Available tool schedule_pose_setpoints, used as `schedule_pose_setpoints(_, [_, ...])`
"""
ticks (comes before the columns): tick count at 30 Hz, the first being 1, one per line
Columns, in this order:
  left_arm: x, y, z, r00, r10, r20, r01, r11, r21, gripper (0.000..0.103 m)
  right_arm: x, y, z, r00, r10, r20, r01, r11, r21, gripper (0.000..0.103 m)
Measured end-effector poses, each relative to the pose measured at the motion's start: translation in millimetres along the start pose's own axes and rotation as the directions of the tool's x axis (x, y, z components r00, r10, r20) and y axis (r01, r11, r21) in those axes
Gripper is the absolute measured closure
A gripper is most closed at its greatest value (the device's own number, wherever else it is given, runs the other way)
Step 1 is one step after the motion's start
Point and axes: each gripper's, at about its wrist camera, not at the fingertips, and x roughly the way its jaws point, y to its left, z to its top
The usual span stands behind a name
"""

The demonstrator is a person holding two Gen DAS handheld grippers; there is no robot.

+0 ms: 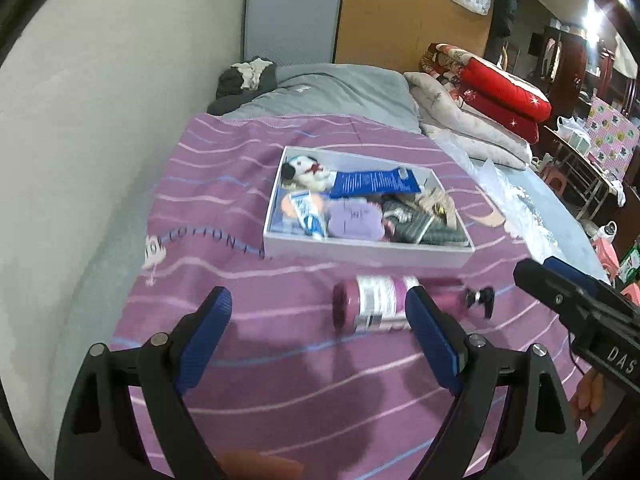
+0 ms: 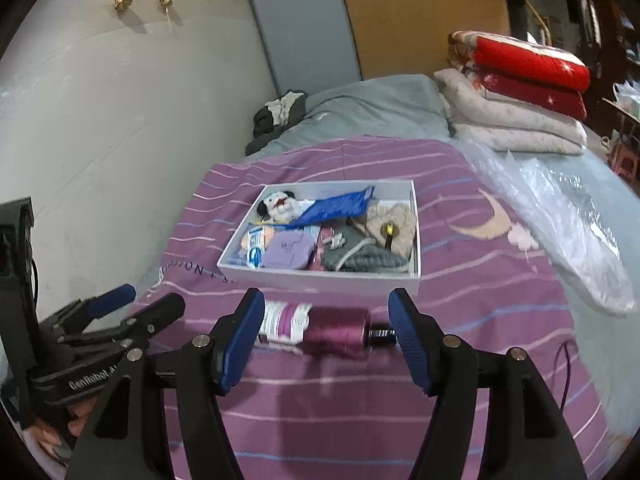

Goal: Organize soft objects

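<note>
Pink bottle (image 2: 320, 330) lies sideways on the bedspread (image 2: 360, 420), pump rightward.

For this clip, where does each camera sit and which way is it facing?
Left wrist: rides behind the open left tongs, looking down the purple striped bedspread toward the shallow white box; right tongs enter at right.
Right wrist: rides behind the open right tongs, same heading; left tongs and fingers at lower left.
Shared: box, the lying pink bottle, red folded quilts.
</note>
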Motion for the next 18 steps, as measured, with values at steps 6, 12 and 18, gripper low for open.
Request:
schedule_pose_setpoints(6, [8.4,0.8,-39.6,0.998,0.055,0.033,-0.056,0.997,0.043,0.014,8.1,11.7,-41.2,0.988,-0.097,0.124,0.104,0.993,-0.052,0.038])
schedule_pose_setpoints(12, [17.5,-10.2,-53.5,0.997,0.073,0.03,-0.075,0.993,0.087,0.014,21.5,10.2,-65.7,0.985,-0.134,0.108,0.14,0.989,-0.055,0.032])
schedule_pose_setpoints(18, [20.9,-17.0,-58.4,0.996,0.084,0.025,-0.087,0.989,0.121,0.014,26.3,2.6,-69.0,0.989,-0.115,0.089,0.117,0.993,-0.022,0.032])
